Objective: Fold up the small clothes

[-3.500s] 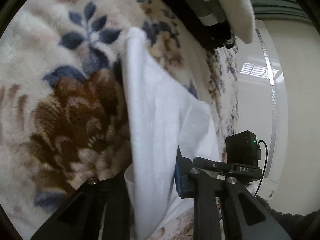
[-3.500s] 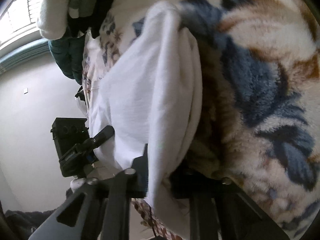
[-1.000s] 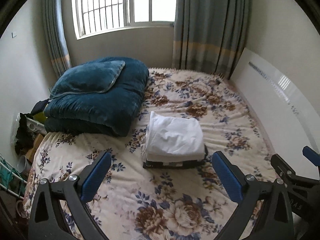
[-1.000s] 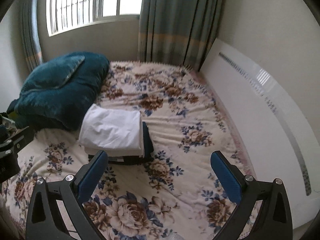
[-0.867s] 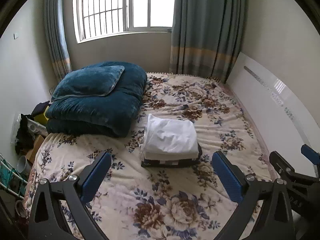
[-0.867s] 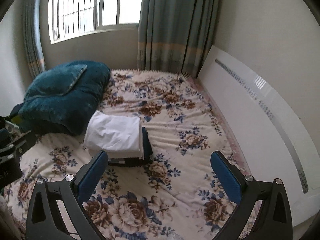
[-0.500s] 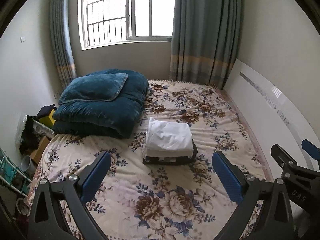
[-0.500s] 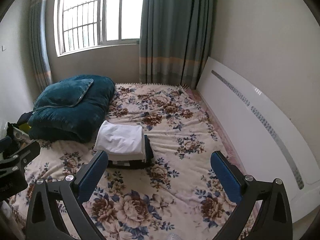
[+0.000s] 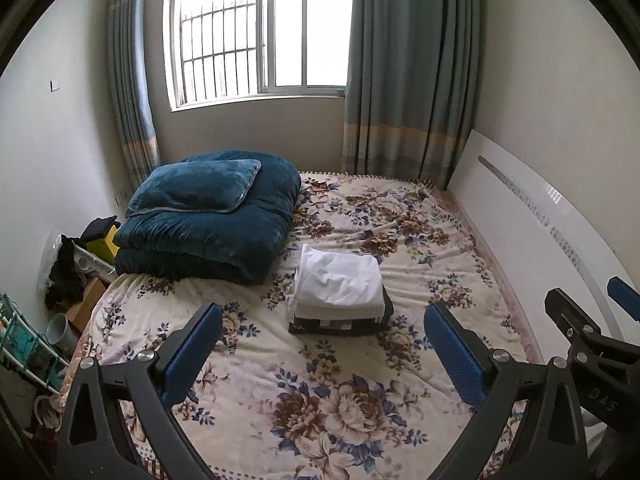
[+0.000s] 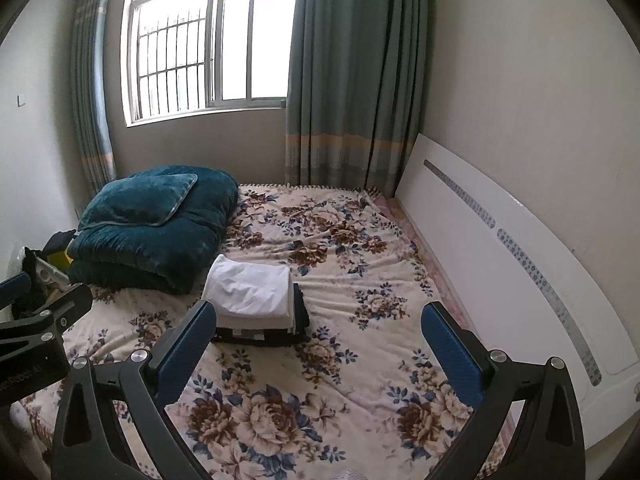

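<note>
A bed with a floral blanket (image 9: 320,368) filled most of the room, running from the near edge to the far wall. On that far wall a barred window (image 9: 256,36) stood between grey-blue curtains (image 9: 408,80), and a white headboard (image 9: 532,240) lined the right side. At the far left of the bed lay a folded teal quilt (image 9: 208,236) with a matching pillow (image 9: 196,188) on top. Off the bed's left edge sat a clutter of boxes and dark items (image 9: 76,268).

Near the middle of the bed rested the stack of folded clothes (image 9: 340,296), a white garment (image 10: 250,288) uppermost and dark pieces beneath. The left gripper (image 9: 320,340) hung above the near part of the bed with its blue-padded fingers spread wide and nothing between them; the stack lay beyond it, well apart, roughly centred between the fingers. The right gripper (image 10: 316,336) was likewise wide apart and empty, with the stack beyond and just inside its left finger.
</note>
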A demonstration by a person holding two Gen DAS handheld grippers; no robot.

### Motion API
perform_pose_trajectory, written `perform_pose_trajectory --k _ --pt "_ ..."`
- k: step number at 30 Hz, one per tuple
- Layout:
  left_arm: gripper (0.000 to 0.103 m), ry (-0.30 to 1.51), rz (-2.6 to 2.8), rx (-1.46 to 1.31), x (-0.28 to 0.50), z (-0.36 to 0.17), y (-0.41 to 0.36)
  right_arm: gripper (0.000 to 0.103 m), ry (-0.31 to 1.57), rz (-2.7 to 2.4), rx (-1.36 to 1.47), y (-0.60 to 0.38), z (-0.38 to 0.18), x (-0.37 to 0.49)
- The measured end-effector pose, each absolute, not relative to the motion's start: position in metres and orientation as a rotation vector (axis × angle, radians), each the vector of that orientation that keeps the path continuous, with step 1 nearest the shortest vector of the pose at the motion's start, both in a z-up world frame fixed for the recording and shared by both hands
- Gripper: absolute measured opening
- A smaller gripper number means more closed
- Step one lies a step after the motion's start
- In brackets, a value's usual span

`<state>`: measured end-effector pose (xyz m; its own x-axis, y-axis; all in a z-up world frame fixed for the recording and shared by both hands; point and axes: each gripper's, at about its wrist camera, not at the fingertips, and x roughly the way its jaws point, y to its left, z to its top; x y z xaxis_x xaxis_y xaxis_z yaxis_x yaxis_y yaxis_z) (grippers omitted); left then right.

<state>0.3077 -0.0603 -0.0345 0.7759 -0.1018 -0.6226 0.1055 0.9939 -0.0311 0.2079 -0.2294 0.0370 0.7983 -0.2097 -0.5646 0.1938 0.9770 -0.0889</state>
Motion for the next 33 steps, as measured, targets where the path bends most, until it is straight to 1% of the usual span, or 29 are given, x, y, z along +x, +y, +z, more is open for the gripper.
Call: perform_pose_trajectory --k 33 --pt "0.103 0.649 -0.079 0.005 0.299 -0.022 -0.061 0.103 0.598 -0.188 -0.022 -0.222 0.052 0.218"
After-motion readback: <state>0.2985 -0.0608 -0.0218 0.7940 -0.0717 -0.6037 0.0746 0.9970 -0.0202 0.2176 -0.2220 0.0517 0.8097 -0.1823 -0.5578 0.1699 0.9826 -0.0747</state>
